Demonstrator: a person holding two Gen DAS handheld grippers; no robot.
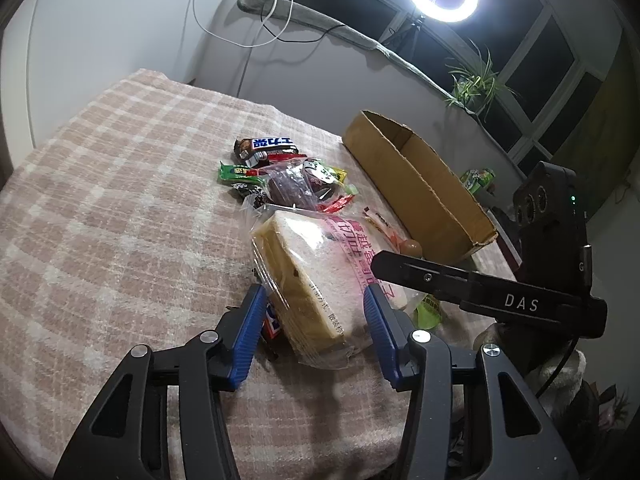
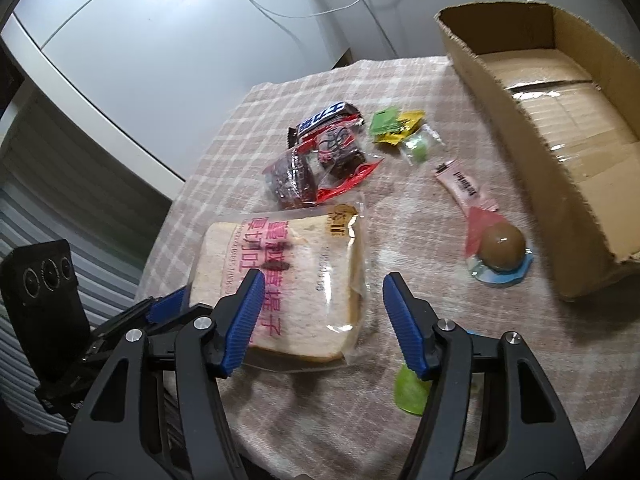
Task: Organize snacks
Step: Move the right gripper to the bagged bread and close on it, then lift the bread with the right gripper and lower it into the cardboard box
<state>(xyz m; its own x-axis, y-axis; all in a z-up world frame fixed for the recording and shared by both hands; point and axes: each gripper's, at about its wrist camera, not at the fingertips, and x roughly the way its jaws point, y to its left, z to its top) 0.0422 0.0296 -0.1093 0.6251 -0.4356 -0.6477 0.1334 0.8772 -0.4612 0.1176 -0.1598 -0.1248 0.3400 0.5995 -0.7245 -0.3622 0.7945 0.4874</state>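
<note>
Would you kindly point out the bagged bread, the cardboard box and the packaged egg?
bagged bread (image 2: 288,280), right wrist view, top face of the slice.
cardboard box (image 2: 516,120), right wrist view, near side wall.
packaged egg (image 2: 503,245), right wrist view, brown dome.

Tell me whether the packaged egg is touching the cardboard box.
Apart. In the right wrist view a strip of checked cloth shows plainly between the packaged egg and the near wall of the cardboard box.

Left tool (image 1: 314,326) clamped around bagged bread (image 1: 312,276) on checked cloth (image 1: 120,220), cardboard box (image 1: 416,184) beyond.
</note>
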